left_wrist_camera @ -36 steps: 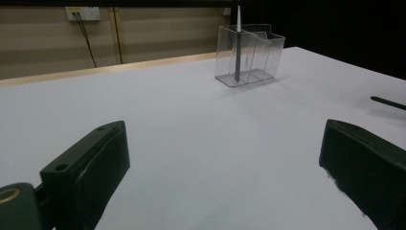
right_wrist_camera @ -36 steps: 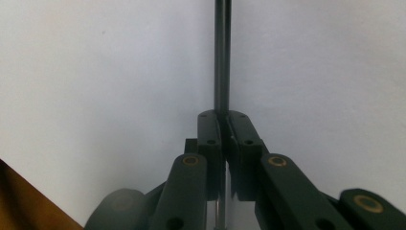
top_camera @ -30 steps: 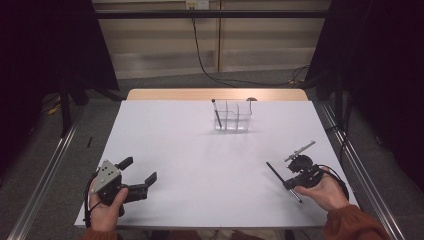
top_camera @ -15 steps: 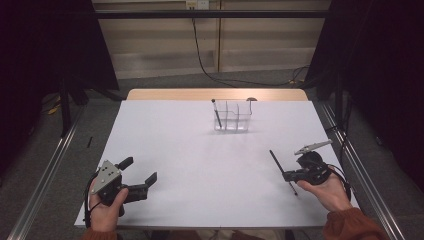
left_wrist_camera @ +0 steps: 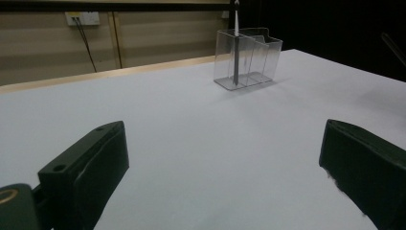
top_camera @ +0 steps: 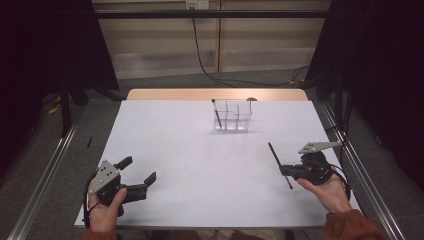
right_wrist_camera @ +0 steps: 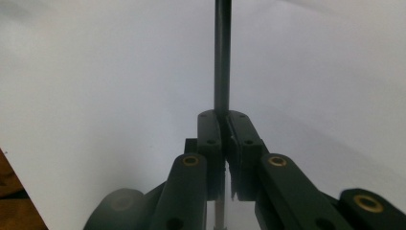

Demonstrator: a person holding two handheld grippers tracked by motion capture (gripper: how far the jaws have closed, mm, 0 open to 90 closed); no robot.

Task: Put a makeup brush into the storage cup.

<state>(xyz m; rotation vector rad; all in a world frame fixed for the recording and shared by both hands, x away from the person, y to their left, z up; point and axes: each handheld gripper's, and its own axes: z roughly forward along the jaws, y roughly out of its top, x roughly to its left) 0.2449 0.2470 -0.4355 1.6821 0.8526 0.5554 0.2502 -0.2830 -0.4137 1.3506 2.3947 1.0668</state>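
A clear compartmented holder (top_camera: 232, 117) stands at the far middle of the white table (top_camera: 200, 150), with one dark pen (top_camera: 217, 114) leaning in its left compartment. The left gripper view shows the holder (left_wrist_camera: 249, 57) and that pen (left_wrist_camera: 236, 52) ahead. My right gripper (top_camera: 285, 171), at the near right, is shut on a second dark pen (top_camera: 274, 154) that slants away over the table. In the right gripper view this pen (right_wrist_camera: 222, 57) runs straight up from my right gripper (right_wrist_camera: 224, 120). My left gripper (top_camera: 140, 169) rests open at the near left, its jaws wide apart (left_wrist_camera: 225, 143) with nothing between them.
Metal rails (top_camera: 55, 165) run along both sides of the table. A wooden strip (top_camera: 175, 94) borders the far edge, with a small dark object (top_camera: 251, 99) on it. A black cable (top_camera: 210, 70) trails on the floor behind.
My right hand has shifted slightly right and farther away with the pen still gripped, and the grey plate on top has swung round. The left gripper has not moved.
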